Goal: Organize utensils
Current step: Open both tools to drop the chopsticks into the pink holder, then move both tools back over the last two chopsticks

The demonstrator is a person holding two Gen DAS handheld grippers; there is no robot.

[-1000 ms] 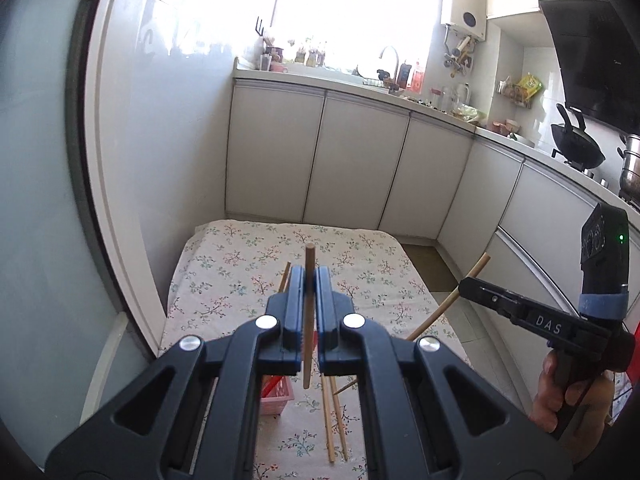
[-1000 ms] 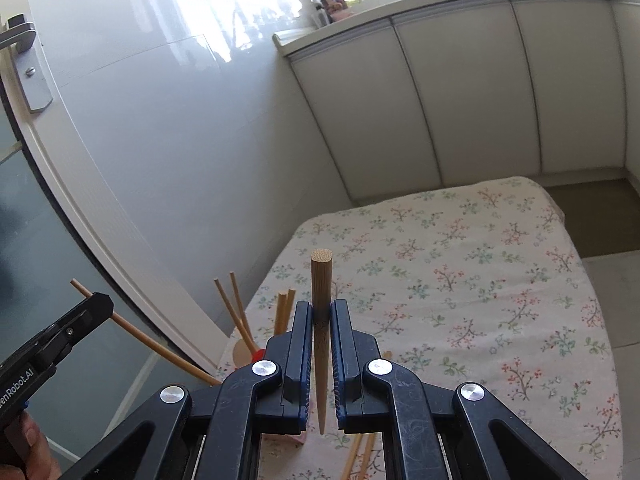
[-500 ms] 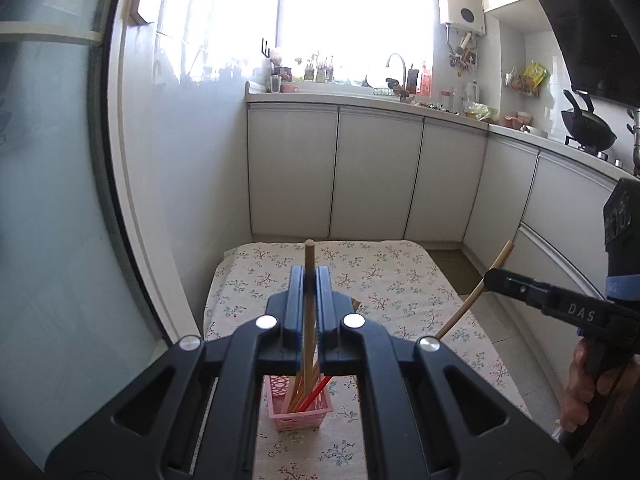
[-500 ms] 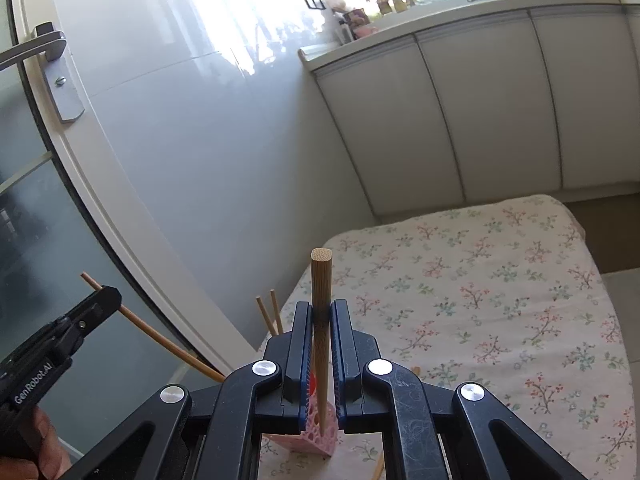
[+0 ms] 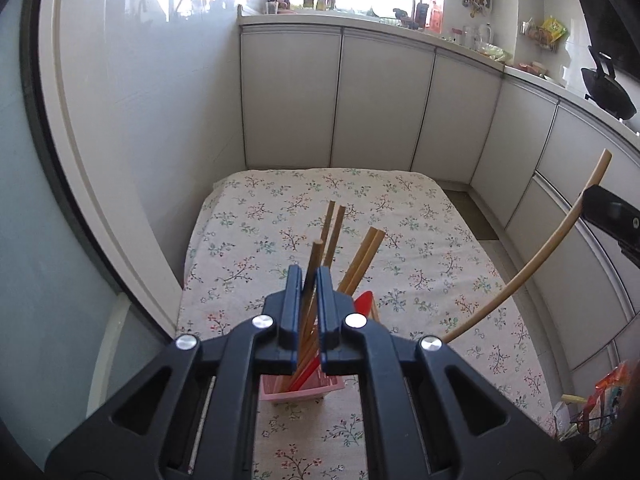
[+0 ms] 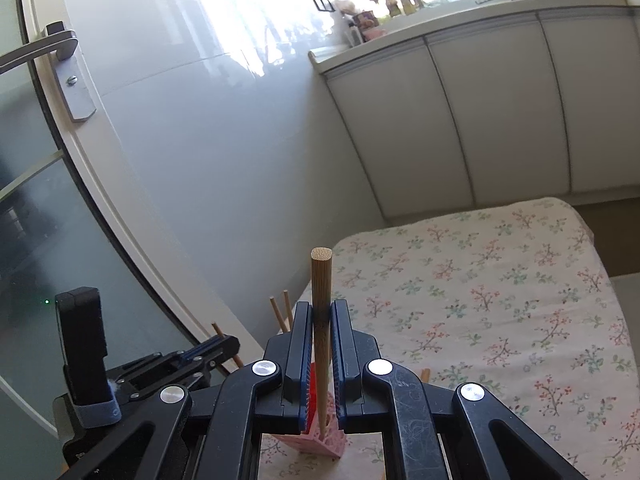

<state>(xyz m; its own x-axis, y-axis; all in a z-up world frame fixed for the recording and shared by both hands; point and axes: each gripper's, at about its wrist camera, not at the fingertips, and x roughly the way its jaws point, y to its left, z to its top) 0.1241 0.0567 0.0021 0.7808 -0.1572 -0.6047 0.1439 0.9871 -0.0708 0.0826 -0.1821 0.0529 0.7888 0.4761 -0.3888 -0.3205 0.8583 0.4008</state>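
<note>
Step in hand: I judge I am dropping chopsticks into the pink holder (image 5: 301,391), one from each side.
Left gripper (image 5: 308,280): jaws clenched on a dark chopstick (image 5: 315,258), tilted, its lower end running down toward the holder's mouth; whether the tip is inside I cannot tell.
Right gripper (image 6: 321,312): jaws clenched on a wooden chopstick (image 6: 320,280), held near upright, its tip low over the holder (image 6: 326,438).
Holder: stands on the flowered cloth (image 5: 400,216) of the desk, near its left edge, already carrying several wooden chopsticks (image 5: 362,258) and a red utensil (image 5: 362,304).
Right chopstick from the left view: it arcs in from the right (image 5: 532,268), well apart from the holder there, so the two views disagree on how close it is.
Next move, as I see it: ease the left stick down until it seats among the others, then loosen those jaws; bring the right one over the opening after.
Risk: nudging the light holder over.
</note>
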